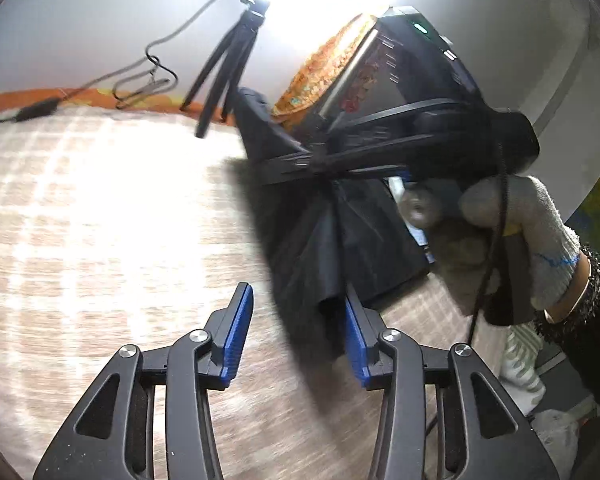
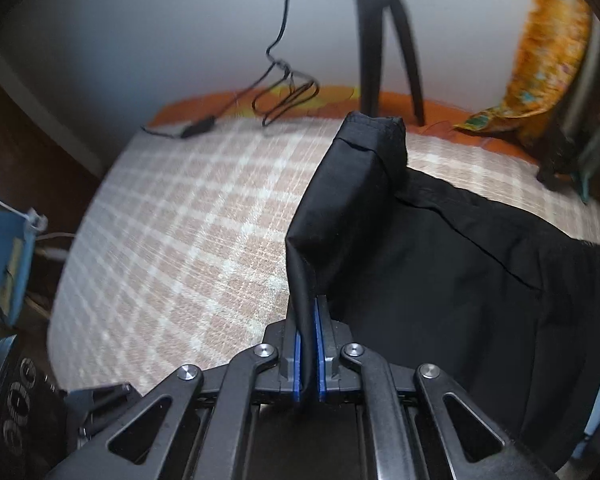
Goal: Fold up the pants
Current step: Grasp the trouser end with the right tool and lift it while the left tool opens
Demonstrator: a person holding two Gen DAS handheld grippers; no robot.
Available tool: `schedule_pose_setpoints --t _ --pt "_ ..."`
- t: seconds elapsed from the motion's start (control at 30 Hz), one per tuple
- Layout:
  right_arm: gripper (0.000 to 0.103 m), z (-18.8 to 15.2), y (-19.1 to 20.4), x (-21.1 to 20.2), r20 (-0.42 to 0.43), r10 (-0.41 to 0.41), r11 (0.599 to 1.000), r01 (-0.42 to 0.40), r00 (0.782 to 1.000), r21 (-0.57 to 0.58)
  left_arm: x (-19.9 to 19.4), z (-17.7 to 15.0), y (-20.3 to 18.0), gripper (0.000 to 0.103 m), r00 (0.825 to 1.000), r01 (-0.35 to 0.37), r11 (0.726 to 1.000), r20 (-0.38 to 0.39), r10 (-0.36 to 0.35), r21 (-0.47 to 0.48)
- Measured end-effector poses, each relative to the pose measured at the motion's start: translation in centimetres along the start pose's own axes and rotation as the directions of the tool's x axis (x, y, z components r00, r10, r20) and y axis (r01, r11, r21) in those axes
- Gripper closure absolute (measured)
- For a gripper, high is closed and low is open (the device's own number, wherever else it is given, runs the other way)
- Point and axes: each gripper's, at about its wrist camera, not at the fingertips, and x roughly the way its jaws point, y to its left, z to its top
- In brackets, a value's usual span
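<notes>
The black pants (image 2: 460, 280) lie spread on the checked bed cover (image 2: 180, 220), filling the right half of the right wrist view. My right gripper (image 2: 309, 304) is shut on a fold of them, and the pinched leg stands up with its hem (image 2: 374, 128) pointing away. In the left wrist view that same right gripper (image 1: 316, 160), held by a gloved hand (image 1: 540, 220), lifts the pants (image 1: 320, 248) so they hang in a bunch. My left gripper (image 1: 298, 300) is open just below; a hanging tip of the cloth reaches its right pad (image 1: 354, 340), and the left pad stands clear.
A black tripod (image 2: 384, 40) and a coiled black cable (image 2: 284, 96) stand at the far edge of the bed by the white wall. Orange patterned cloth (image 2: 540, 60) hangs at the right, over a dark appliance (image 1: 420, 72). A blue object (image 2: 4, 248) sits off the bed's left side.
</notes>
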Motion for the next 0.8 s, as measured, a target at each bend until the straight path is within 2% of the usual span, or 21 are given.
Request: schedule_pose_setpoints --t 0.17,0.27,0.33,0.37,0.47,0.7,0.8 --pt "0.1 -1.0 -2.4 -2.7 0.059 0.054 0.997 -0.058 0.997 0.058 -0.8 0.7 1.4 0.056 1.0 -0.008 1.0 0.027 0.009 -0.013" --pt "0.1 -1.6 -3.9 -4.0 0.08 0.058 0.994 -0.065 0.995 0.085 -0.7 1.8 1.3 0.056 0.998 0.052 0.998 0.039 -0.052 -0.02" --pt "0.1 -1.8 -5.3 -5.2 0.093 0.068 0.991 -0.079 0.993 0.109 -1.9 1.4 -0.2 0.056 0.995 0.094 0.995 0.034 -0.095 0.029" --pt "0.1 -2.0 -5.5 -5.6 0.1 0.068 0.99 -0.079 0.993 0.117 -1.9 1.5 -0.7 0.056 0.995 0.089 0.994 0.029 -0.091 0.058" --pt "0.1 -2.3 -6.6 -6.1 0.11 0.054 0.989 -0.068 0.992 0.128 -0.9 2.2 -1.4 0.056 0.999 0.039 0.991 0.011 -0.041 0.131" --pt "0.1 -2.6 -9.7 -8.0 0.122 0.024 0.988 -0.042 0.992 0.149 3.0 3.8 -1.0 0.056 0.995 -0.094 0.99 -0.005 0.095 0.109" --pt "0.1 -2.5 -10.0 -8.9 0.118 0.004 0.991 -0.019 0.993 0.129 4.9 3.7 -1.8 0.056 0.994 -0.1 0.984 -0.018 0.104 0.149"
